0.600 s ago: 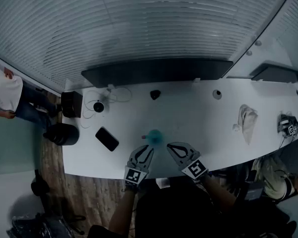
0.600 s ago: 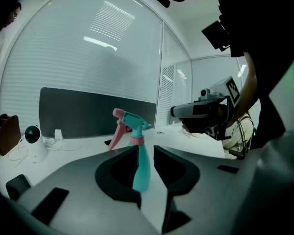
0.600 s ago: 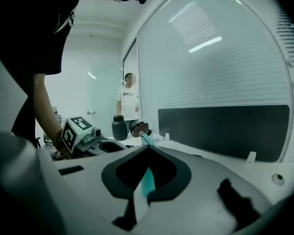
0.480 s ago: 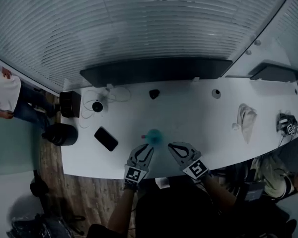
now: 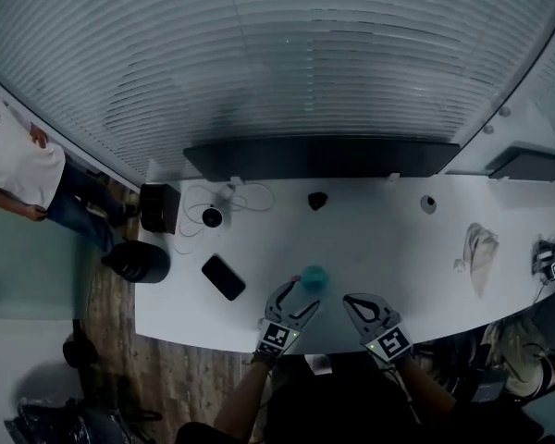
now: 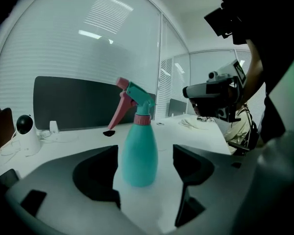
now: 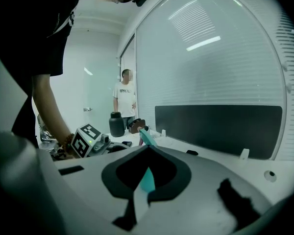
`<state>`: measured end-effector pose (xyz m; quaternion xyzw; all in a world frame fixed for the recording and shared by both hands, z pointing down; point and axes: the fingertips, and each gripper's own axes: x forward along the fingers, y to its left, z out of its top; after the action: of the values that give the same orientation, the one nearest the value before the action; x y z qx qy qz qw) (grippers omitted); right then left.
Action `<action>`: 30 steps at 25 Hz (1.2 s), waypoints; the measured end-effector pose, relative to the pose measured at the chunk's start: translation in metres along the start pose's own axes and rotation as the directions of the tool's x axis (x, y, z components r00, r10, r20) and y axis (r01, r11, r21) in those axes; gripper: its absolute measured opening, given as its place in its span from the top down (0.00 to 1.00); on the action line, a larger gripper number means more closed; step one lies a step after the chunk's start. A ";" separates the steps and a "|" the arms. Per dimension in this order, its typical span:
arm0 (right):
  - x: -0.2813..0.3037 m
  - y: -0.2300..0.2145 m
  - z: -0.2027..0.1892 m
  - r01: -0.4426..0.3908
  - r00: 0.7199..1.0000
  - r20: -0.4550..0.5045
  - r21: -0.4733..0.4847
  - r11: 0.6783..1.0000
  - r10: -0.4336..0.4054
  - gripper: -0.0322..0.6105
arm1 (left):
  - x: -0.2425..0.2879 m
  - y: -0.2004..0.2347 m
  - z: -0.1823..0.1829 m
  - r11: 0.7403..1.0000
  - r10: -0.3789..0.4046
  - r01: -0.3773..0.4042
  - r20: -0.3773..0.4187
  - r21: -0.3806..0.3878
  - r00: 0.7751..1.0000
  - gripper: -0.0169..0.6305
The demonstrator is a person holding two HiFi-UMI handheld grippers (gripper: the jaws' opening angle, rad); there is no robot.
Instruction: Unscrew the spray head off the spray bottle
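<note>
A view from above a long white table (image 5: pixel 388 248), read from left to right. At far left a person (image 5: pixel 18 166) in a white shirt stands on the floor, well away from the table. On the table's left part we count one black box (image 5: pixel 159 208), one small round white camera (image 5: pixel 211 216) with loose cables, and one black phone (image 5: pixel 223 277) lying flat.

Near the front edge, about the middle, stands one teal spray bottle (image 5: pixel 314 277). It is upright, so its long axis runs straight up from the table. The left gripper's own view shows one spray head (image 6: pixel 135 93) on top, teal with a pink trigger and a pink collar.

We hold two grippers. The left gripper (image 5: pixel 296 292) is the nearer one: its jaws stand wide, one on each side of the bottle's body, with a gap on both sides and no touch. The bottle lies straight ahead of it, between the jaws. The right gripper (image 5: pixel 354 302) sits just right of the bottle, apart from it, with its jaws pressed together and nothing between them; from there the bottle is ahead and to the left.

We judge the left jaws need only close on the body, while the right must open before it can take the head.

Further right lie one crumpled pale cloth (image 5: pixel 481 248) and, at the far end, one spare marker cube (image 5: pixel 551 266).
</note>
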<state>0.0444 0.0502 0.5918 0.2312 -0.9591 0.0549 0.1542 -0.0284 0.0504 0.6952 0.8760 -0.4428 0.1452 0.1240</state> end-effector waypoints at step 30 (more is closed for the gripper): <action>0.004 -0.014 0.005 0.040 0.999 -0.038 0.033 0.999 -0.039 0.95 | 0.046 0.035 -0.014 0.995 0.005 0.010 -0.152 0.102 0.988 0.42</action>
<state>0.0460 0.0354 0.5891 0.2515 -0.9502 0.0723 0.1693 -0.0331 0.0010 0.7274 0.8681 -0.4230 0.2339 0.1127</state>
